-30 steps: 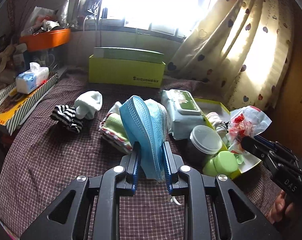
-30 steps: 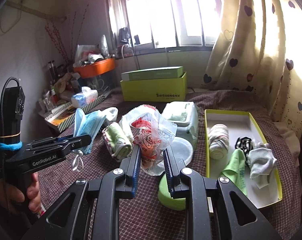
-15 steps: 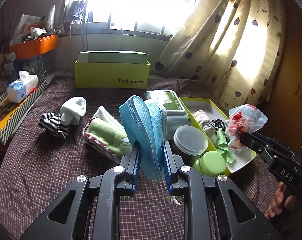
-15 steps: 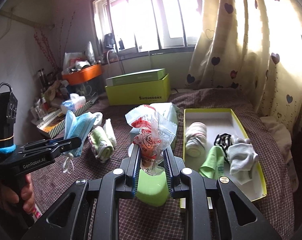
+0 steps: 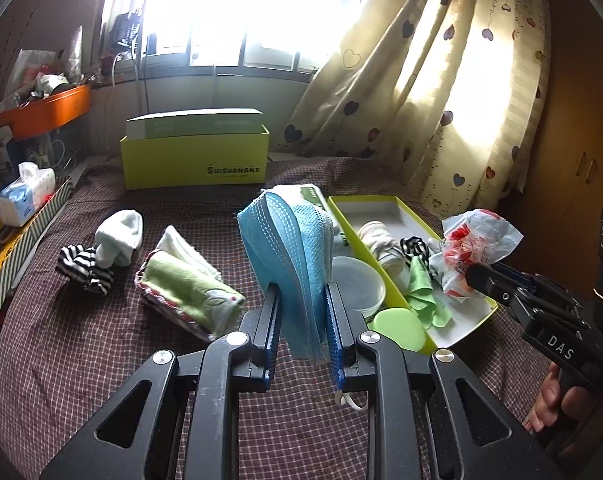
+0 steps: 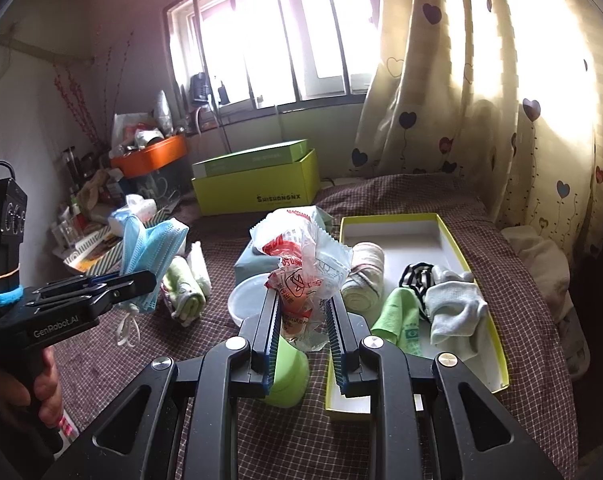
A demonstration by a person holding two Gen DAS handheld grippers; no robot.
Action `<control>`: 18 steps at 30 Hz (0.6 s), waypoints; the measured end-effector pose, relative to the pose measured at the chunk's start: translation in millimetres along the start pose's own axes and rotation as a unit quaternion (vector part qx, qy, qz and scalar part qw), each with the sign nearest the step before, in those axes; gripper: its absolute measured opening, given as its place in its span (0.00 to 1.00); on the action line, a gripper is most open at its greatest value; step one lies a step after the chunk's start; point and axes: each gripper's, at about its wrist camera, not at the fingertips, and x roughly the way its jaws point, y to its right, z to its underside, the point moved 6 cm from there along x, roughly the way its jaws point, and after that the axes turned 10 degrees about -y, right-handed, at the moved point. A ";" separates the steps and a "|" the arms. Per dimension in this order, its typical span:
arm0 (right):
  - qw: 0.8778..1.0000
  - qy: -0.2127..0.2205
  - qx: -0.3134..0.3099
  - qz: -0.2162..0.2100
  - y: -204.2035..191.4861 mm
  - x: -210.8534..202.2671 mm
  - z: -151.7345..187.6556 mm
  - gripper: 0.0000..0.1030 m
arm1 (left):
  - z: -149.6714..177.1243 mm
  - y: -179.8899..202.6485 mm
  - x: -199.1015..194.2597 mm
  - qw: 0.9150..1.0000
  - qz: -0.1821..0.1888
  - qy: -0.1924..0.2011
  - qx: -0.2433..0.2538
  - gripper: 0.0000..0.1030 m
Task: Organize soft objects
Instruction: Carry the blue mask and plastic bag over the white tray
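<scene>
Left gripper [image 5: 301, 320] clamped on blue face masks [image 5: 289, 252], left of the yellow tray [image 6: 497, 344]. Right gripper [image 6: 303, 320] pinches a crinkled plastic packet [image 6: 305, 268], nearer the tray; tray's long axis runs away from both.

Right tongs [image 6: 303, 308] clamp crinkled plastic packet [image 6: 301, 264]; left tongs [image 6: 141, 280] grip blue masks [image 6: 149, 248], over bed.

Between the left jaws sits a stack of blue face masks [image 5: 287, 248] of matt, dimpled non-woven cloth; between the right jaws, a crinkled glossy plastic packet [image 6: 301, 268]. Beyond both lie a checked woven bedcover [image 5: 81, 340], a smooth card tray [image 6: 497, 344] and soft knit socks [image 6: 453, 308].
</scene>
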 end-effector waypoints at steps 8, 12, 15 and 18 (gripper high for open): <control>1.000 0.005 0.013 0.011 18.6 -5.3 1.4 0.21 | -3.5 15.5 6.1 1.000 0.009 -0.004 0.012 0.21; 0.999 0.009 0.027 0.022 35.4 -9.9 2.8 0.21 | -4.6 24.8 10.2 1.000 0.015 -0.006 0.019 0.21; 0.999 0.011 0.036 0.030 45.4 -13.5 4.9 0.21 | -5.0 31.2 13.5 1.000 0.020 -0.008 0.023 0.21; 0.998 0.012 0.040 0.036 52.1 -15.9 6.3 0.21 | -5.2 37.0 16.3 0.999 0.025 -0.010 0.026 0.21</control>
